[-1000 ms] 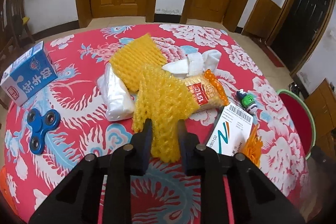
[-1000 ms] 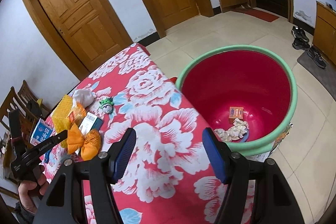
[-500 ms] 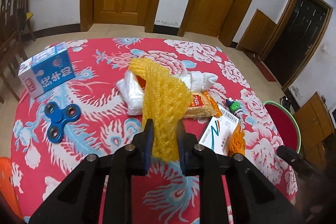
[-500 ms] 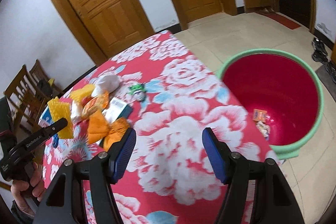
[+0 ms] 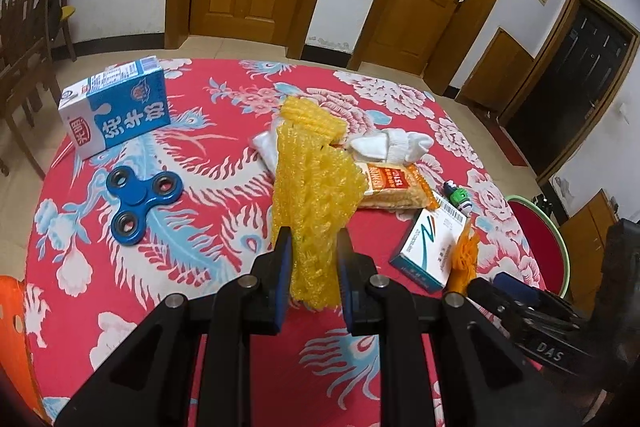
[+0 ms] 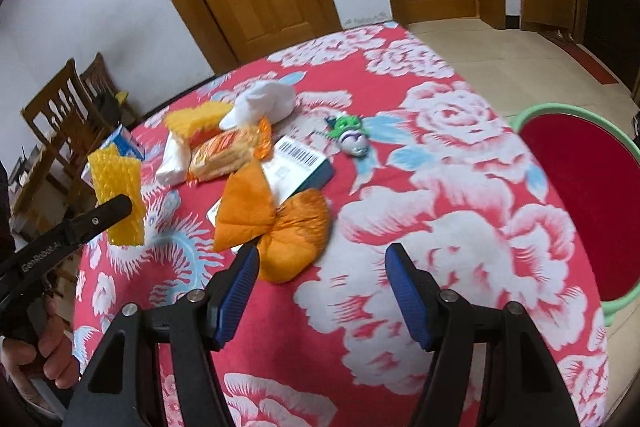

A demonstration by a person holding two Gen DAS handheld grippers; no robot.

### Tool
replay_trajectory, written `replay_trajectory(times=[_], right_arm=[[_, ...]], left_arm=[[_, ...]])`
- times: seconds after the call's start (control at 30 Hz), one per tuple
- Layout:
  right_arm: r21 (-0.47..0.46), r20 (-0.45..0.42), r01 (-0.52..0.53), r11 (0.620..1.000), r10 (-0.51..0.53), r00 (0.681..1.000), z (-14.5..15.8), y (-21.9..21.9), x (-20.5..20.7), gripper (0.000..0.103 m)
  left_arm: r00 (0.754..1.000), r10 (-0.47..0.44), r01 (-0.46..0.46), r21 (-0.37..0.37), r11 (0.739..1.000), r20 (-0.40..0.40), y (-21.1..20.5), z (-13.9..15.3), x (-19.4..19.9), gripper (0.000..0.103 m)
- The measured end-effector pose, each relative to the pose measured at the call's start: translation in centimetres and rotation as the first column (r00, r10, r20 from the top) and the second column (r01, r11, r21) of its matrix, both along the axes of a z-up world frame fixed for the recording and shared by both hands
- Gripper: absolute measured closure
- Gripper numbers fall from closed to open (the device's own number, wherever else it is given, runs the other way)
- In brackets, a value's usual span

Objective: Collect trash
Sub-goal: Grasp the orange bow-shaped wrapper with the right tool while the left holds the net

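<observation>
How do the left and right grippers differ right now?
The left gripper is shut on a yellow foam net lifted off the table; the right gripper is open and empty. The left one hangs over the middle of the red floral tablecloth, the right beside the orange wrapper. Both have blue pads.

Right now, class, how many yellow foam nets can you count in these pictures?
2. One foam net hangs clamped in the left gripper, lifted off the table. The second net lies in the pile beside the white socks. More could be hidden under the pile.
</observation>
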State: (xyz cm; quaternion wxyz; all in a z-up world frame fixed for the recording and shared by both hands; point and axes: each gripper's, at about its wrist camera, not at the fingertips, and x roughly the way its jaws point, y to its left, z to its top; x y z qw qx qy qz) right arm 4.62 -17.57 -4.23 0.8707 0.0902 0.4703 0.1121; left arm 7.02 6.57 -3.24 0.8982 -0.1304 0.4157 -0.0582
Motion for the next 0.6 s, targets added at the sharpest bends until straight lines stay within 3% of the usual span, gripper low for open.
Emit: replay_trajectory(times=[0.17, 0.3, 0.53, 0.6], right_arm=[[-0.011, 0.003, -0.003, 1.000, 0.003, 1.000, -0.3, 0.7, 0.3, 0.037], [-0.008, 0.010, -0.024, 1.000, 0.024, 1.000, -0.4, 1.4, 0.3, 0.054], [0.033, 0.020, -0.026, 0.999, 0.026, 0.999, -0.3, 1.1, -0.2, 0.069], [0.044, 0.031, -0.020, 0.999, 0.019, 0.999, 0.0, 0.7, -0.6, 0.079]], left_arm=[[1.000, 0.002, -0.002, -0.008, 1.000, -0.008, 0.4, -0.4, -0.2, 0.083], [1.000, 0.000, 0.000, -0.013, 1.000, -0.010, 0.4, -0.5, -0.2, 0.083], [1.000, -0.018, 0.018, -0.009, 1.000, -0.008, -0.3, -0.4, -0.4, 0.083], [1.000, -0.024, 0.024, -0.009, 1.000, -0.006, -0.6, -0.2, -0.5, 0.083]])
